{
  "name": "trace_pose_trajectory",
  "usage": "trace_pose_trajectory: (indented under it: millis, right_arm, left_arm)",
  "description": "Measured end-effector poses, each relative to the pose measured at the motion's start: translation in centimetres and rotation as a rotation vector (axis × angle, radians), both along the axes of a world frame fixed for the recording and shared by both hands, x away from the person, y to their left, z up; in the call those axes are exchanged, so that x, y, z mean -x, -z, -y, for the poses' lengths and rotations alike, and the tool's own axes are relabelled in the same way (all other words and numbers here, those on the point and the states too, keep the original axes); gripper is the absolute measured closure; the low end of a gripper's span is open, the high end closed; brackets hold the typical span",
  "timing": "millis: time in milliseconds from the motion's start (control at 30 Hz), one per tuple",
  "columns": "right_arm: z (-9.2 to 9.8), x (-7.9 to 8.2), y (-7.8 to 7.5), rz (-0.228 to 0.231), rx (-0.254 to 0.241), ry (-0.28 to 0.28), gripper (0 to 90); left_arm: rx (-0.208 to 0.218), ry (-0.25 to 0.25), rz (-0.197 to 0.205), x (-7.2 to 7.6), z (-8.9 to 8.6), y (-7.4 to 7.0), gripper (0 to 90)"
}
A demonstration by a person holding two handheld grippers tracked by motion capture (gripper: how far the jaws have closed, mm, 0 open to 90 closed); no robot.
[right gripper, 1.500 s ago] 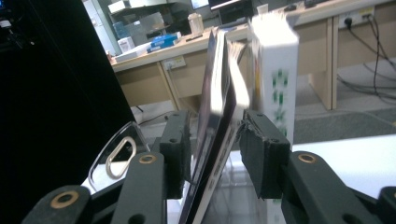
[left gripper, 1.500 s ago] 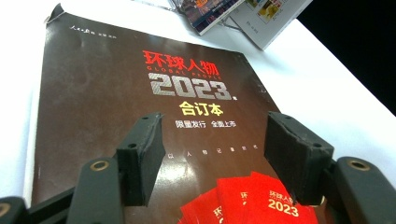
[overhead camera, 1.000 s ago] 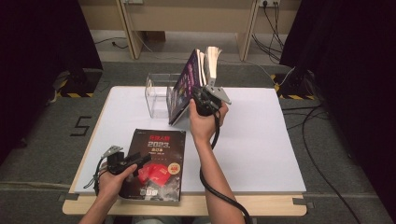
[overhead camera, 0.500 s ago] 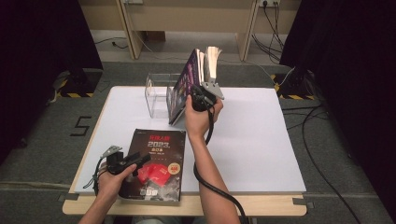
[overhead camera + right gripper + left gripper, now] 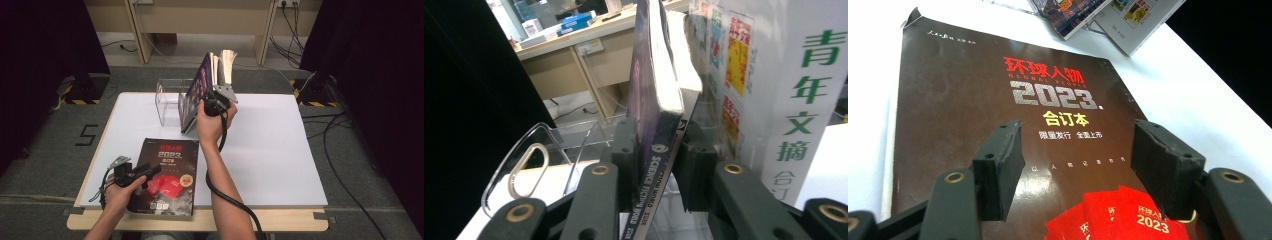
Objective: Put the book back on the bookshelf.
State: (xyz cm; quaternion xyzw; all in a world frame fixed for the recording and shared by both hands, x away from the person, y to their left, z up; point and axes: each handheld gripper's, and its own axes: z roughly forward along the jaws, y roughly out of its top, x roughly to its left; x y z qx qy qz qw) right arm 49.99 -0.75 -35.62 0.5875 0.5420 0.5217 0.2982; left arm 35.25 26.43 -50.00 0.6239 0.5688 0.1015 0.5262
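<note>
Black pads of the right claw [image 5: 654, 165] have just been closing, and now they squeeze the spine of the purple book [image 5: 651, 95], one pad on each side. In the high view the right claw [image 5: 212, 102] is at about 12 o'clock on the white bench [image 5: 280, 150], and the purple book [image 5: 199, 90] stands tall beside a white book [image 5: 227, 65]. Both books lean by the clear rack [image 5: 167, 102], just toward 9 o'clock from them.

To do this step well, I think the hand should keep the squeeze firm and low on the spine, then move slowly so the pages do not flop open and the white book does not tip.

At about 7 o'clock the left claw [image 5: 145, 172] rests wide open over the dark magazine [image 5: 170, 175], which lies flat. Its pads [image 5: 1000, 165] stand apart with nothing pinched between them, just the dark magazine [image 5: 998, 100] below.
</note>
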Motion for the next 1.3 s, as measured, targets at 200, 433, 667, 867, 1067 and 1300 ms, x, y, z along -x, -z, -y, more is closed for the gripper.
trace_pose_trajectory:
  millis: [200, 433, 667, 867, 1067, 1300]
  right_arm:
    - [-0.6, 0.1, -0.3, 0.008, 0.005, -0.013, 74.8]
    - [-2.0, 0.2, -0.7, 0.031, 0.04, -0.032, 75.4]
    - [-2.4, 0.3, -0.6, 0.047, 0.049, -0.035, 75.4]
    - [-2.5, 0.4, -0.6, 0.052, 0.049, -0.036, 75.3]
    - [-3.4, 0.3, -1.0, 0.067, 0.085, -0.058, 75.7]
    - [-4.9, 0.4, -1.2, 0.094, 0.146, -0.076, 75.7]
  left_arm:
    - [0.001, -0.002, 0.0, 0.0, -0.1, 0.0, 36.8]
    - [0.003, -0.003, 0.002, 0.0, -0.3, 0.0, 36.8]
    - [0.001, -0.003, 0.002, 0.0, -0.3, -0.1, 36.8]
    - [0.002, -0.002, 0.001, 0.0, -0.2, 0.0, 36.7]
    - [0.001, -0.001, 0.005, 0.0, -0.3, -0.1, 36.7]
    - [0.006, -0.004, 0.004, 0.0, -0.4, -0.1, 36.8]
